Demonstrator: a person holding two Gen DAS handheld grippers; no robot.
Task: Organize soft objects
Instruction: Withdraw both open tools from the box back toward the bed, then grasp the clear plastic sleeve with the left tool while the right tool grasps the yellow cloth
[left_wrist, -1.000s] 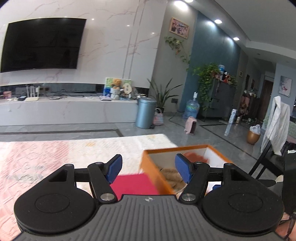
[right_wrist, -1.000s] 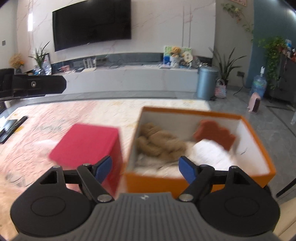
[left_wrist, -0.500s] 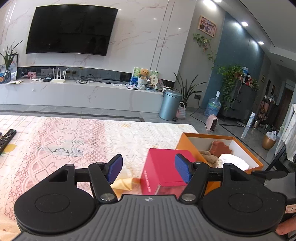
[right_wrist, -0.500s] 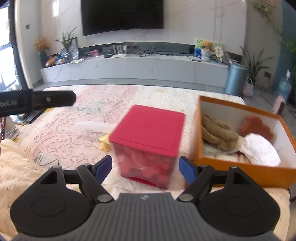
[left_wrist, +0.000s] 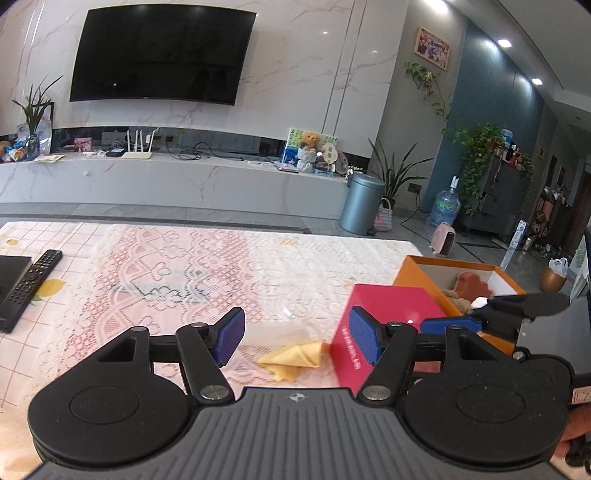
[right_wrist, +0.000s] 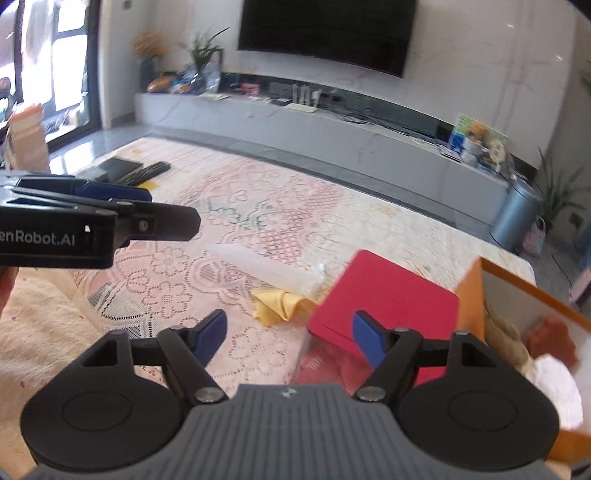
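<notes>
1. I'm looking across a living room: a lace tablecloth (left_wrist: 177, 273) in pink and cream covers the table, with a dark wall TV (left_wrist: 162, 55) behind it.
2. My left gripper (left_wrist: 295, 338) hangs over the cloth, jaws spread wide, nothing between the blue pads.
3. My right gripper (right_wrist: 288, 332) is also splayed open and empty, hovering low over the table.
4. A yellow cloth (left_wrist: 295, 356) lies crumpled on the lace, touching the near left corner of the red box (left_wrist: 384, 314).
5. From the right wrist view, that yellow cloth (right_wrist: 279, 302) sits between the two open pads, ahead of them.
6. A clear plastic sleeve (right_wrist: 266, 264) lies just behind it.
7. The orange box (left_wrist: 417, 267) stands right beside the red box (right_wrist: 388, 295), holding a brown plush (right_wrist: 506, 332), a rust-coloured piece (right_wrist: 550, 339) and a white soft item (right_wrist: 557, 391).
8. A remote control (left_wrist: 31, 280) rests at the far left.
</notes>
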